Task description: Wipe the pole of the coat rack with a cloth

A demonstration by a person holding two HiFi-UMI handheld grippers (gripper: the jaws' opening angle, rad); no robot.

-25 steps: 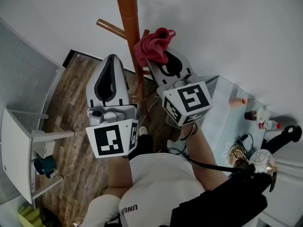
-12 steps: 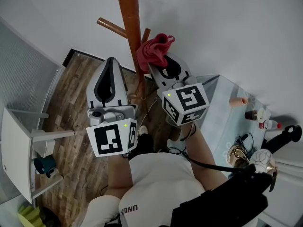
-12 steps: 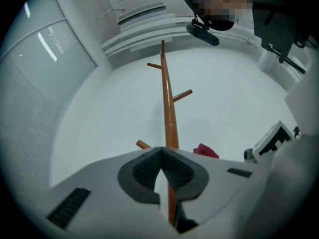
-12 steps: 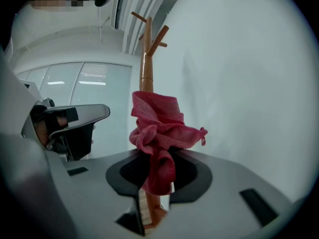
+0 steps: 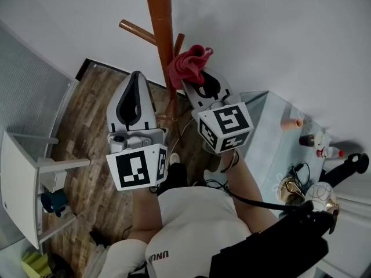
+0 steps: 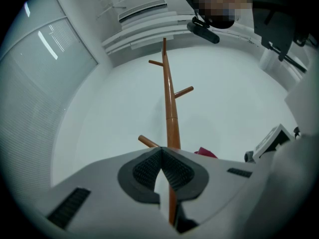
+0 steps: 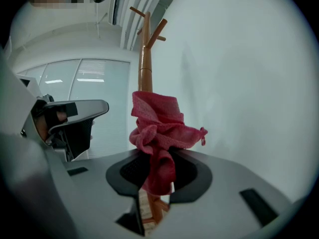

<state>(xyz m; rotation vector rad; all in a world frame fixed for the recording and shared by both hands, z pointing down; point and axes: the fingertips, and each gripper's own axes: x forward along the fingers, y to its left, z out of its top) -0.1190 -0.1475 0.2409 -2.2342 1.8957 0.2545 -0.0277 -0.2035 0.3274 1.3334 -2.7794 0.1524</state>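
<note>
**Red cloth meets coat rack pole, most of the wiping judged still to come**

The right claw (image 7: 155,179) is clamped on a red cloth (image 7: 160,131). A fold is pinched between its pads, and the rest is bunched beyond the tips and pressed against the brown pole (image 5: 162,36) of the coat rack, partway up, just below a side peg (image 5: 138,32). In the head view the cloth (image 5: 189,65) sits on the pole's right side, touching it. The left claw (image 6: 160,154) is closed on nothing, pads meeting at the tip. It is held just beside the pole on the opposite side and appears to be apart from it. Wiping looks to be under way, though no view shows which stretches are already clean. Bare pole runs well above the cloth to the upper pegs and below it to the wooden floor (image 5: 93,132), so much of the length seems left to cover.
</note>
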